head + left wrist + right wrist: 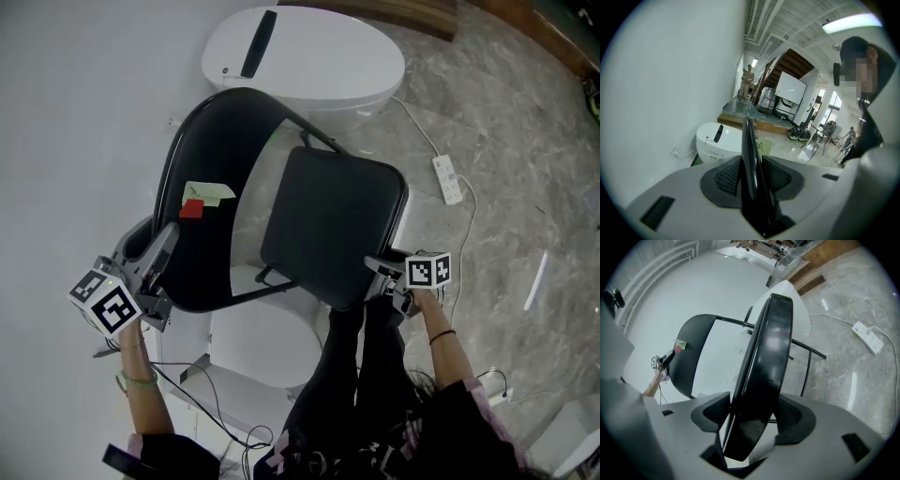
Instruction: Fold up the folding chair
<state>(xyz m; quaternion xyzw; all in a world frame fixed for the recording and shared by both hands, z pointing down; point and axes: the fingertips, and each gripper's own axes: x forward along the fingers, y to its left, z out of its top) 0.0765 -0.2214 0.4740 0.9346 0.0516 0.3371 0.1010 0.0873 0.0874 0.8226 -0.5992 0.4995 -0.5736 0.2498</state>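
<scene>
A black folding chair stands tilted in the head view, its curved backrest at the left and its padded seat at the right. A green and a red label stick to the backrest. My left gripper is shut on the backrest's edge, which runs edge-on between the pads in the left gripper view. My right gripper is shut on the seat's near edge. The seat rises edge-on from between its jaws, and the backrest shows beyond at the left.
A white rounded appliance stands behind the chair against the white wall. A white power strip with its cable lies on the marble floor at the right. The person's dark-trousered legs are just below the seat, and cables trail at lower left.
</scene>
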